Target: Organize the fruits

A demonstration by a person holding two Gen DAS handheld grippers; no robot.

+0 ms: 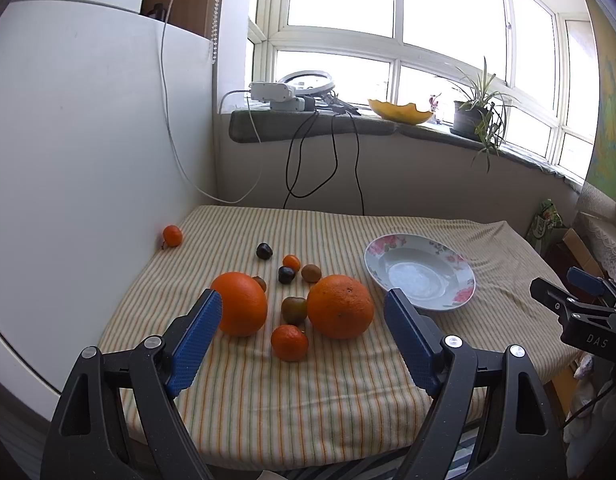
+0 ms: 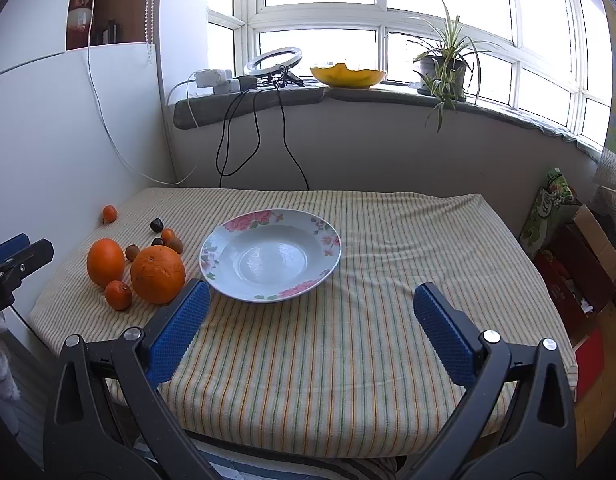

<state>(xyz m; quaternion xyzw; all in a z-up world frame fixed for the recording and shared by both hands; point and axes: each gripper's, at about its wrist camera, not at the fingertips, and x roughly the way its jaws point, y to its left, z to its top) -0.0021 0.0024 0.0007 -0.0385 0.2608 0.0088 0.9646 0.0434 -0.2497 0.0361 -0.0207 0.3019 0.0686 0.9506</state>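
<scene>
Two big oranges (image 1: 339,306) (image 1: 242,304) lie on the striped cloth with a small mandarin (image 1: 290,342) in front of them and several small dark and brown fruits (image 1: 294,310) around. Another mandarin (image 1: 172,235) rests against the left wall. My left gripper (image 1: 304,312) hovers open just before this cluster, nothing between its blue pads. An empty floral plate (image 2: 270,255) sits right of the fruit. My right gripper (image 2: 309,304) is open above the cloth, in front of the plate, holding nothing. The same oranges (image 2: 158,274) appear at the left of the right wrist view.
A white panel (image 1: 88,140) borders the table's left side. The windowsill behind holds a ring light (image 2: 272,61), adapters with dangling cables (image 2: 244,136), a yellow bowl (image 2: 347,76) and a potted plant (image 2: 443,68). Boxes and bags (image 2: 563,240) stand off the table's right edge.
</scene>
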